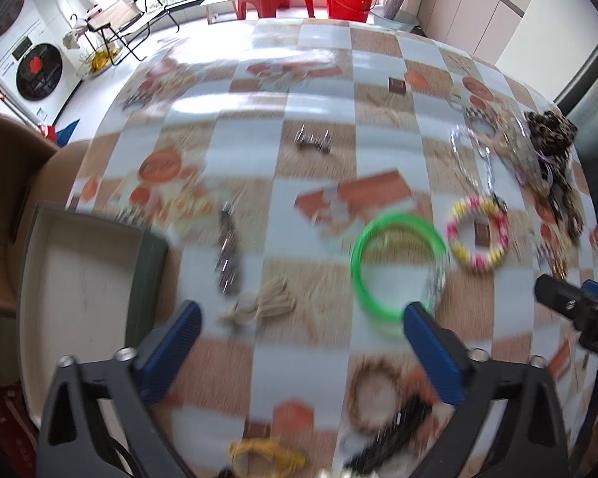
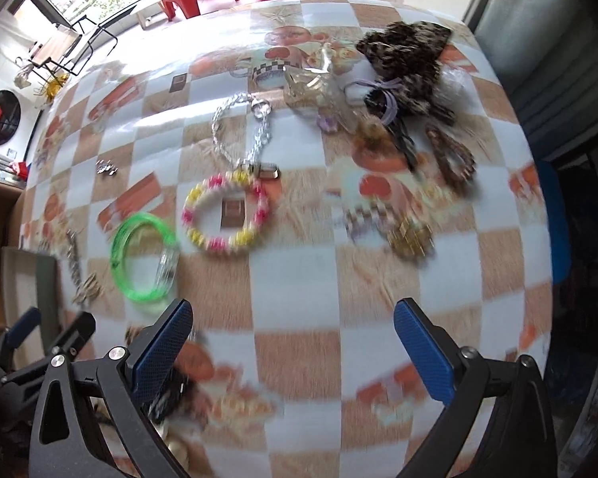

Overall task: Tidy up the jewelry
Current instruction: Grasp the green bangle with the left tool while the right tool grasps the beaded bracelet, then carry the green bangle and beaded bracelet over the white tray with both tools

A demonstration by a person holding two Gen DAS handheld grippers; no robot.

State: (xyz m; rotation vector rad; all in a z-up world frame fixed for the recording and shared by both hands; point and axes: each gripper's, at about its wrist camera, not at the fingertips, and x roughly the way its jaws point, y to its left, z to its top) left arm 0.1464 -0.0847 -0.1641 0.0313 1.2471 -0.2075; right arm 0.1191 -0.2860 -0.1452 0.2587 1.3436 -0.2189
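Both grippers spread wide, empty: left gripper (image 1: 301,316), right gripper (image 2: 293,316). Green bangle (image 1: 394,257) flat on table, just ahead-right of left gripper, touching its right fingertip; tray (image 1: 79,279) far left. Left nearer

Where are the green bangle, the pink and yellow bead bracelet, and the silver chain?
green bangle (image 1: 357,263): left wrist view, left side of the ring.
pink and yellow bead bracelet (image 2: 190,203): right wrist view, left-hand beads.
silver chain (image 2: 217,127): right wrist view, left strand.

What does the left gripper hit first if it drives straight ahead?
Probably the beige tassel piece on the checkered tablecloth, lying just ahead between the open left gripper fingers; depth is unclear, blur too.
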